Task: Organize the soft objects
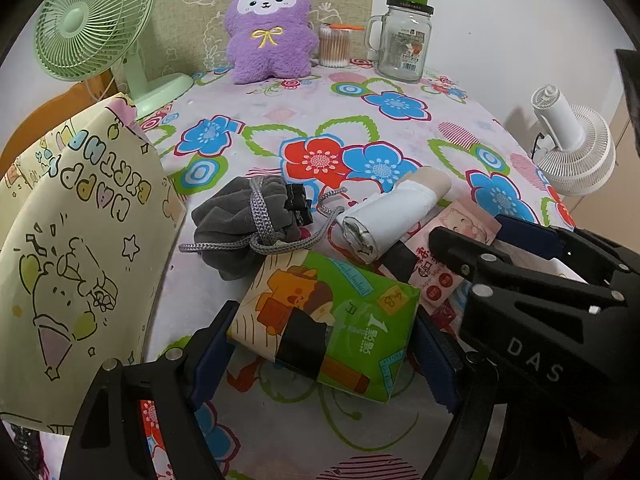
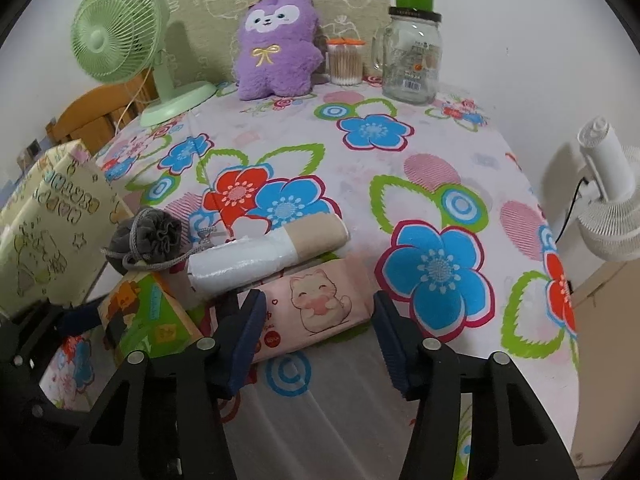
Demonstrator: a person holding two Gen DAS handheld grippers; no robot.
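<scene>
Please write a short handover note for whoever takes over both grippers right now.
Left tool: open, straddling the green tissue pack, not clamped.
Right tool: open, straddling the pink cat wipes pack, not clamped.
Grey drawstring pouch and white-and-beige roll lie just behind the packs on the floral tablecloth. Yellow "Happy Birthday" gift bag stands at the left.
Done: nothing visibly sorted yet.
Left: probably grip the packs, then the pouch and roll.

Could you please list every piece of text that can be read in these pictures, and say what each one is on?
"DAS": on the right hand-held gripper.
"HAPPY BIRTHD...", seen upside down: on the yellow gift bag.
Green tissue pack: print not clearly legible.
Pink wipes pack: small print too blurred.
Glass jar label: too small to read.
</scene>
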